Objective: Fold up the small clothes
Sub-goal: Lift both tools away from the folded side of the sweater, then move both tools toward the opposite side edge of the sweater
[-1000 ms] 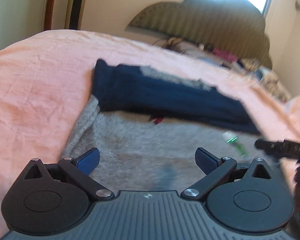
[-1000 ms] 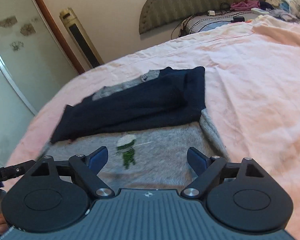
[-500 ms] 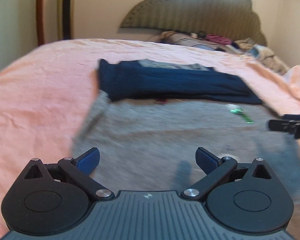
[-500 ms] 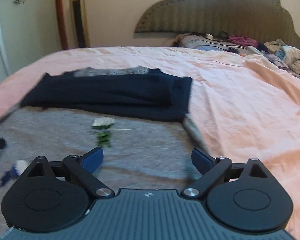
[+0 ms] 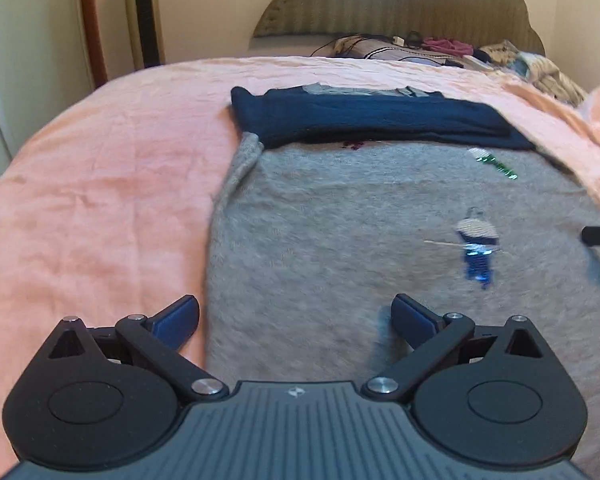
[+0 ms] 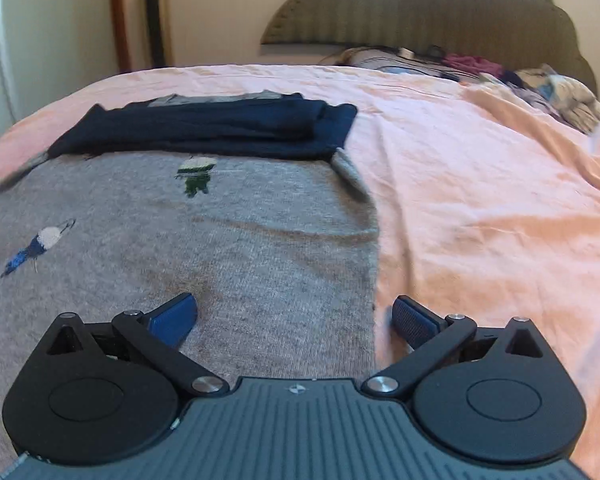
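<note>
- Nearest the cameras, the left tool (image 5: 296,316) and right tool (image 6: 296,316) are each seen with jaws spread wide and nothing gripped; the right tool's jaws have just been opening, with only flat knit below them.
- Each tool is held astride one side edge of the grey sweater (image 5: 340,248), probably so that both near corners can be taken together.
- On the pink bed (image 5: 100,200) the sweater is laid flat, its small stitched figures (image 6: 196,176) facing up.
- Across the sweater's far end, the navy sleeves (image 6: 220,128) are lain as a folded band, judged to be tucked in so that the body can be doubled over them.
- Farthest off, a headboard (image 6: 420,12) and loose clutter (image 5: 440,50) are seen.
</note>
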The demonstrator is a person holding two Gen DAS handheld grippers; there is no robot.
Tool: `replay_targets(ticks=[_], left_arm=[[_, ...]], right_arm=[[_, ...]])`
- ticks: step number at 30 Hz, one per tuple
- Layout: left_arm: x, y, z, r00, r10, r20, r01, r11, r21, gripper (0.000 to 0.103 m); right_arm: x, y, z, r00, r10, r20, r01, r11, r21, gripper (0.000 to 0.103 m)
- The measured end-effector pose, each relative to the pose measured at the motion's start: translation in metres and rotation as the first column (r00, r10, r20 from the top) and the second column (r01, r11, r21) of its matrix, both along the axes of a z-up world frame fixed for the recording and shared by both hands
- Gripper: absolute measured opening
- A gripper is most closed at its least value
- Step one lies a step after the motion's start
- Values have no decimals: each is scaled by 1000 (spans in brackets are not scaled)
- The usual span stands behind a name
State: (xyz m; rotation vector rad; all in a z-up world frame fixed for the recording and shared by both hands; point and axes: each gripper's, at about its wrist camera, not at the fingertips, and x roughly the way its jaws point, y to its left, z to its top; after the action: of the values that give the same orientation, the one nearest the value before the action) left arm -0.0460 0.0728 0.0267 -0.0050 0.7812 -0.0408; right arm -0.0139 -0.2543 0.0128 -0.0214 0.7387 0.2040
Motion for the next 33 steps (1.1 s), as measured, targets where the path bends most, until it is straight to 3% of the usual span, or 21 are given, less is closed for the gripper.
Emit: replay_targets(ticks=[3,6,8,15,19,33], left_arm=[[-12,-21,4,1000,-25,18,25,1000,-9,103],[-15,-34,-7,1000,-25,11,24,999,37,103],[-20,-35,-12,999,-20,41,17,998,64,103],[-18,-24,-13,998,47,45,-48,999,15,103],[-18,-25,-13,998,48,46,-49,999,16,103],[-20,-27,-12,997,63,37,-64,998,19,103]], right_arm=[[-17,20,8,997,74,16,-75,996,54,103],[-22,41,-4,992,122,-23,-122,993,-2,103],[-32,42,-10,988,148,31,-147,988,-49,103],[-40,-6,-8,994,100,36,-101,995,20,103],[-38,2,-11,994,98,41,-97,995,-24,103],[-38,3,-10,996,77,39,-76,997,-27,103]])
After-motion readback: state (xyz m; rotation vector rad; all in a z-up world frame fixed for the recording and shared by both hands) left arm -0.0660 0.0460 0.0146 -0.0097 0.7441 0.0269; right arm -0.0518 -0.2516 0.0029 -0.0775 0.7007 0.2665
